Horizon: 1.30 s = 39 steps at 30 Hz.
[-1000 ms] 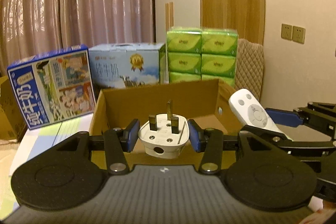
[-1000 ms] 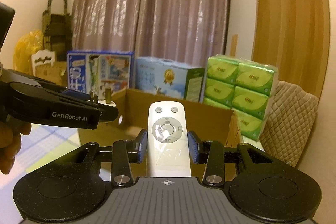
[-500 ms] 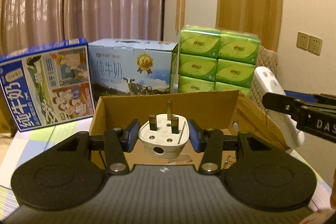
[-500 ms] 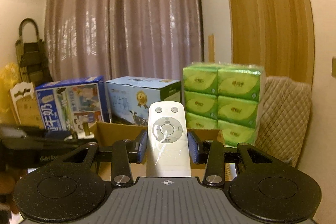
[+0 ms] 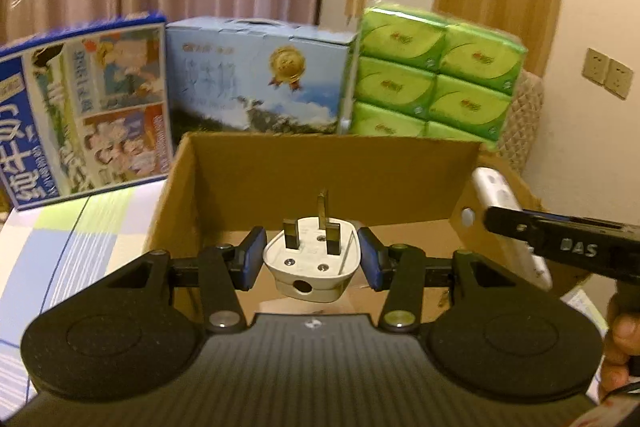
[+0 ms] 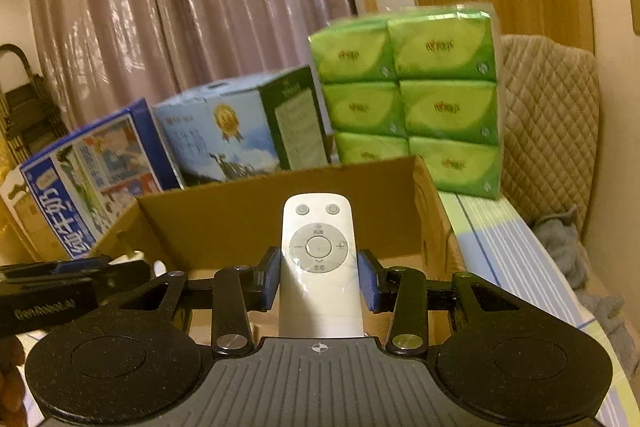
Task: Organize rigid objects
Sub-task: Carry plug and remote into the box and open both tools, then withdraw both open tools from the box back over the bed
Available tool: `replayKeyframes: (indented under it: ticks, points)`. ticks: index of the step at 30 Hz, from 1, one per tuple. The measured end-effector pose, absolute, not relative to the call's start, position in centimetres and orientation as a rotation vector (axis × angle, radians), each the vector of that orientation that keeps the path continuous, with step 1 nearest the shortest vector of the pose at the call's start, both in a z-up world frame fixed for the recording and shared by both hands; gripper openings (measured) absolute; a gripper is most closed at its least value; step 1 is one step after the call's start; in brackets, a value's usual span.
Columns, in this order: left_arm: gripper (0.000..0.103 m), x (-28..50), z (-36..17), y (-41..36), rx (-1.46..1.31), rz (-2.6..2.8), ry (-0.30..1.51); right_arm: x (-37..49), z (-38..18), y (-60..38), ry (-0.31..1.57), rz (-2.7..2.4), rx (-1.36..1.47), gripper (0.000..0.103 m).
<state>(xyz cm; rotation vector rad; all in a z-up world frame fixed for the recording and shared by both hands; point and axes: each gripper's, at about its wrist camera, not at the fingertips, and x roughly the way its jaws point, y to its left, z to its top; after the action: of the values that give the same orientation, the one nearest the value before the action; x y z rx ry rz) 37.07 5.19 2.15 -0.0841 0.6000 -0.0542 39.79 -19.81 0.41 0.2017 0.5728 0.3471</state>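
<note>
My left gripper [image 5: 311,263] is shut on a white three-pin plug [image 5: 312,265], prongs up, held over the near part of an open cardboard box [image 5: 320,167]. My right gripper [image 6: 318,281] is shut on a white remote control [image 6: 318,267], buttons up, held over the same box [image 6: 280,223] from its right side. In the left wrist view the remote [image 5: 500,203] and the right gripper's black arm [image 5: 568,247] show at the box's right wall. In the right wrist view the left gripper's arm [image 6: 60,287] shows at lower left.
Behind the box stand a blue milk carton [image 5: 80,115], a light-blue milk case [image 5: 260,87] and a green tissue pack [image 5: 436,75]. A checked tablecloth [image 5: 60,247] covers the table. A quilted chair [image 6: 548,115] and grey cloth [image 6: 568,247] are at right.
Both grippers have moved closer to the box and tilted down over it, each still holding its object. The right gripper has swung in over the box's right wall.
</note>
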Motion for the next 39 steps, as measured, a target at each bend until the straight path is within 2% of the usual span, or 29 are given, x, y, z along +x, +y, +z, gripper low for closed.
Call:
replayKeyframes:
  ticks: [39]
  points:
    - [0.043,37.0,1.8,7.8,-0.112,0.032,0.61,39.7,-0.8,-19.4,0.602,0.326,0.162,0.038]
